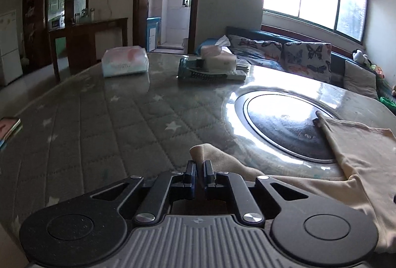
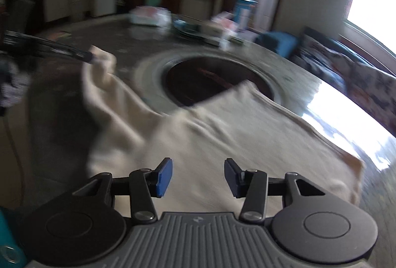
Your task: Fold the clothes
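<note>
A cream garment (image 2: 217, 134) lies spread over the near part of the table, one edge reaching onto the round dark inset (image 2: 217, 84). In the left wrist view my left gripper (image 1: 200, 169) is shut on a corner of that cream garment (image 1: 358, 156), and the cloth pokes up between the fingers. The right wrist view shows the same left gripper (image 2: 90, 58) at the far left, lifting that corner off the table. My right gripper (image 2: 198, 177) hovers open above the near part of the garment, blue pads (image 2: 164, 177) wide apart with nothing between them.
At the far side of the table (image 1: 111, 119) are a plastic-wrapped tissue pack (image 1: 125, 61), a tissue box (image 1: 217, 55) and a dark tray (image 1: 210, 72). A phone (image 1: 8, 129) lies at the left edge. A sofa with butterfly cushions (image 1: 307, 57) stands beyond, under the window.
</note>
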`<state>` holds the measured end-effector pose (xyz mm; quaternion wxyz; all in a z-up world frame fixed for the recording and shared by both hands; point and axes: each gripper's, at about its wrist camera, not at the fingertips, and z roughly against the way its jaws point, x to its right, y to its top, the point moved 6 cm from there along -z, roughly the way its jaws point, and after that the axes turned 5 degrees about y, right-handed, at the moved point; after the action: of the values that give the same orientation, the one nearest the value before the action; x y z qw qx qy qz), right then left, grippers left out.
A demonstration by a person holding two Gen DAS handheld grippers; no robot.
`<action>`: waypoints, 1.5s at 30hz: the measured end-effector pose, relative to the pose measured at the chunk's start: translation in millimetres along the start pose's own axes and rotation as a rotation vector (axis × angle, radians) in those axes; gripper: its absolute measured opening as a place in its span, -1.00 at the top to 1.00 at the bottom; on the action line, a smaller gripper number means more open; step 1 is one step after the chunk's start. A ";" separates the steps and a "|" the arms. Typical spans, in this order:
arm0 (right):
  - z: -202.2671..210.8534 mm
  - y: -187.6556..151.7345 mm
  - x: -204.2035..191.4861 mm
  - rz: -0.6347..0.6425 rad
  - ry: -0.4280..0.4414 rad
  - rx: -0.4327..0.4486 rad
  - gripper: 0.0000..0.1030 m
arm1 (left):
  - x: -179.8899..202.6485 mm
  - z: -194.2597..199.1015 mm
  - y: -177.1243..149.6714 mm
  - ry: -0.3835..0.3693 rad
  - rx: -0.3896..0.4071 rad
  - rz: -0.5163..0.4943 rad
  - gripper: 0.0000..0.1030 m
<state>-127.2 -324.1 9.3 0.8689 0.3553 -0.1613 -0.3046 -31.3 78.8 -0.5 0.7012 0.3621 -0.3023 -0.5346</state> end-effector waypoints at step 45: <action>-46.5 23.4 -96.0 0.139 0.312 -0.025 0.33 | 9.8 -54.3 13.2 0.085 -0.026 -0.131 0.91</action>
<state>-167.6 -225.0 -12.5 0.9067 0.3755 -0.0449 -0.1868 22.2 81.4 -19.3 0.6816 0.3944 -0.2407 -0.5674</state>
